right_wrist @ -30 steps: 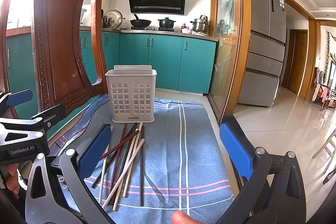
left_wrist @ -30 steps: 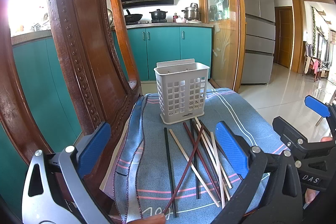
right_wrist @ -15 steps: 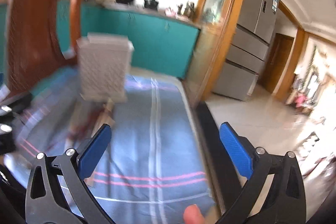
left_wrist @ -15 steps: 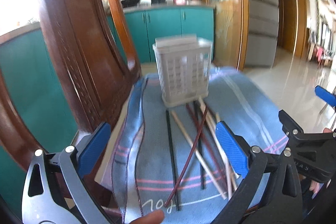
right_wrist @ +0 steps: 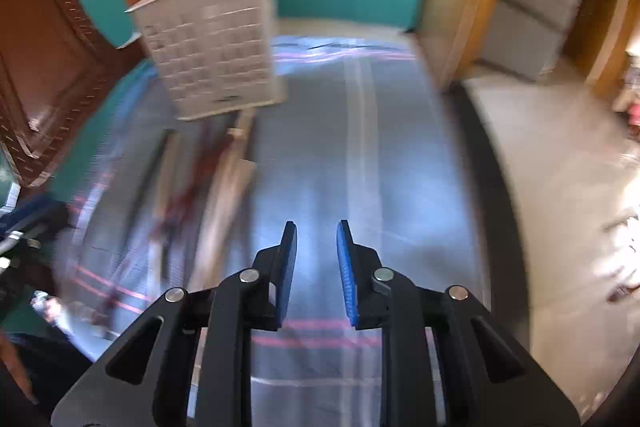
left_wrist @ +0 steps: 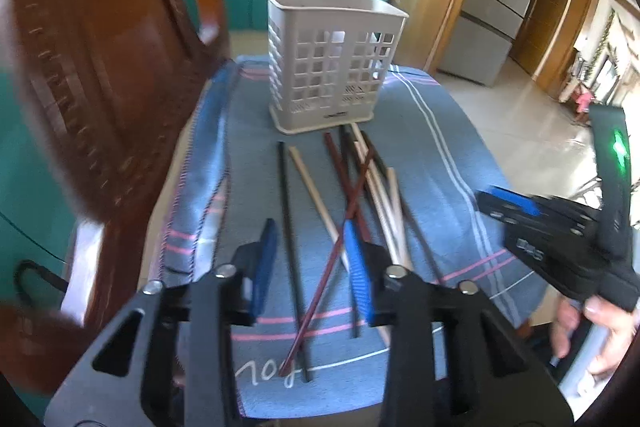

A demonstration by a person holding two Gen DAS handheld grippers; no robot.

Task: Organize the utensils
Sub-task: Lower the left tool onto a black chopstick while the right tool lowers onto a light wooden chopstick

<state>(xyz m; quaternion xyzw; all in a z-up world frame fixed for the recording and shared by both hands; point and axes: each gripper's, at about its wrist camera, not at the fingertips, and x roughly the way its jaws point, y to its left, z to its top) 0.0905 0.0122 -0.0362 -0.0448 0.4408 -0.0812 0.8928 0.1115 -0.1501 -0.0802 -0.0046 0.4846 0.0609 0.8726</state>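
The left gripper [left_wrist: 310, 233] hung half-open, empty, over the chopsticks [left_wrist: 362, 195]; at three o'clock, the right gripper [right_wrist: 316, 233] hovered narrowly parted, empty.

White stitched characters [left_wrist: 267, 371], reading roughly "70l", stand near the lower centre of the left wrist view on the blue striped cloth [left_wrist: 440, 155]. A small dark label [left_wrist: 335, 115] on the white utensil basket [left_wrist: 332, 59] is too small to read. The right wrist view is blurred; no text legible.

Both hand-held grippers [left_wrist: 310, 239] [right_wrist: 316, 239] narrowed and dipped toward chopsticks [left_wrist: 352, 195].
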